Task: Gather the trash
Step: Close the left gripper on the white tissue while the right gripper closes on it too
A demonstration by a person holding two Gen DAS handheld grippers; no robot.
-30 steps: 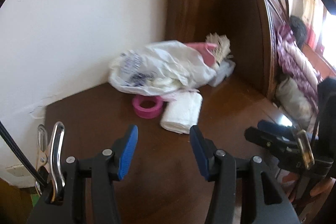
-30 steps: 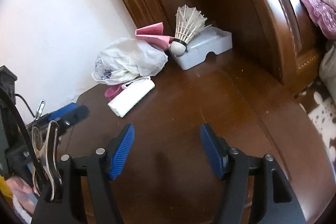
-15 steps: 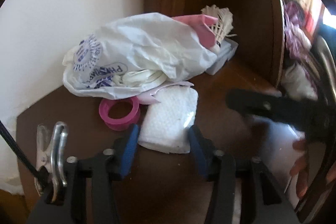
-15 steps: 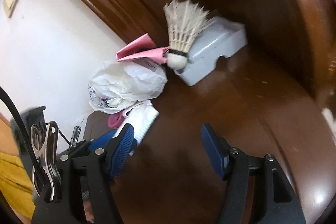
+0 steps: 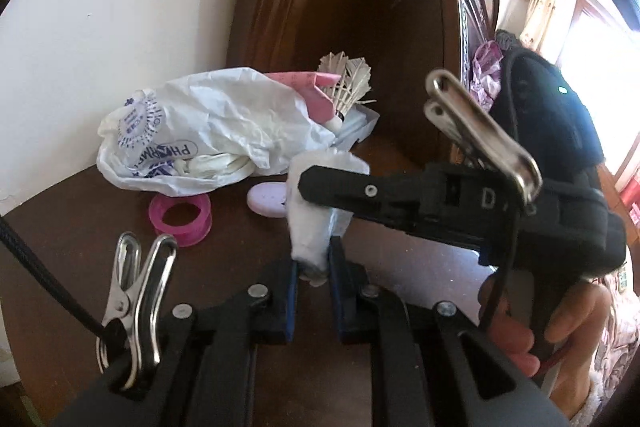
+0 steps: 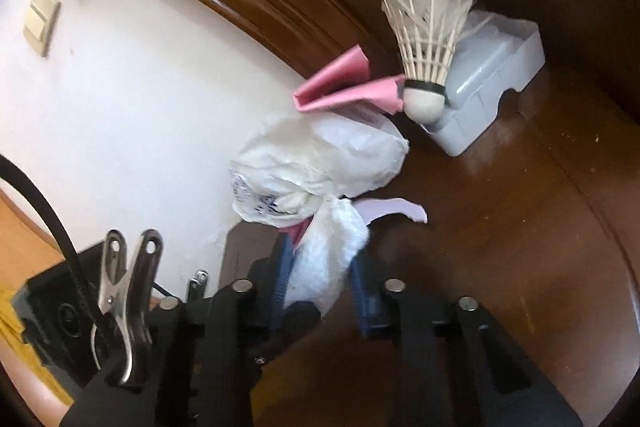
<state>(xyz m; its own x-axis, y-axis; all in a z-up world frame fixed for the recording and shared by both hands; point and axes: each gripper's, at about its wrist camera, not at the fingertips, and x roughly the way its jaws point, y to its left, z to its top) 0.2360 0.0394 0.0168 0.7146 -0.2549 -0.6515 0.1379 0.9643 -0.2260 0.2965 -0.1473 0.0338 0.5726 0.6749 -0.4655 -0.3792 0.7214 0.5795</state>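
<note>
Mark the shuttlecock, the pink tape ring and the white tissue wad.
shuttlecock (image 6: 424, 101), right wrist view, on its cork head.
pink tape ring (image 5: 181, 214), left wrist view, on its front wall.
white tissue wad (image 5: 310, 227), left wrist view, on its lower middle.

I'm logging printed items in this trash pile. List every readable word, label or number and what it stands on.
"PHARMA...", upside down and cut off by folds: blue print on the white plastic bag.
Round blue stamp on that bag: lettering too small to read.
"D": raised letter on the right gripper body.
Label on the pink paper: blurred, unreadable.
</note>
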